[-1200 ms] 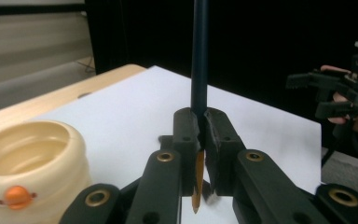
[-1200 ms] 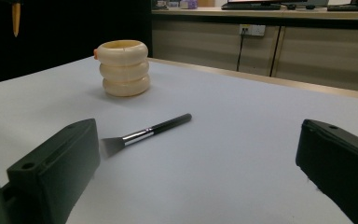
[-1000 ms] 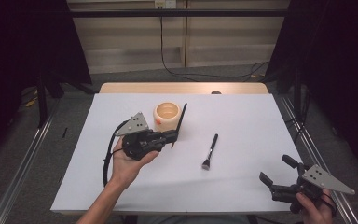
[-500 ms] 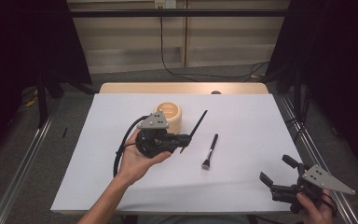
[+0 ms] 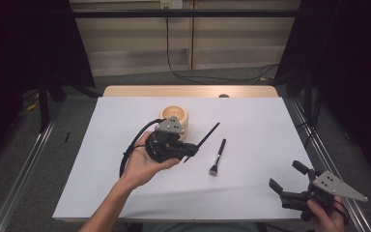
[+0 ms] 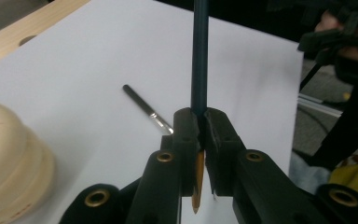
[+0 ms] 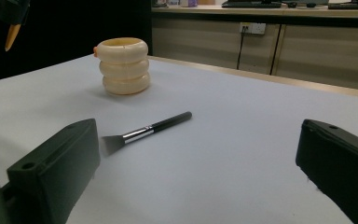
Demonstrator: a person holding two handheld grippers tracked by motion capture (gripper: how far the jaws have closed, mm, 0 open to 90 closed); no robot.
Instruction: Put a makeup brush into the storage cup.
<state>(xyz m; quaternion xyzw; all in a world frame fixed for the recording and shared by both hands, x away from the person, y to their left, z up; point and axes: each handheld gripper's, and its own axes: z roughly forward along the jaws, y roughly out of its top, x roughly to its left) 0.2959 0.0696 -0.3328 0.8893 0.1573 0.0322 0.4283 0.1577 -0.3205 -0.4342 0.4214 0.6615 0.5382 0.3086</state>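
The left tool [image 5: 191, 151] clamps a thin dark teal stick [image 6: 199, 56] with a wooden tip, raised above the white worktop [image 5: 251, 121]. Nearby lie a black-handled flat brush [image 5: 217, 156] and a cream ribbed holder [image 5: 179, 117]. The right tool [image 5: 286, 178] gapes empty.

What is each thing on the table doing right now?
Left gripper: shut on the dark pencil, held above the table.
Dark pencil: clamped in the jaws, lifted.
Right gripper: open, holding nothing.
Makeup brush: lying flat on the table.
Cream ringed cup: standing upright.
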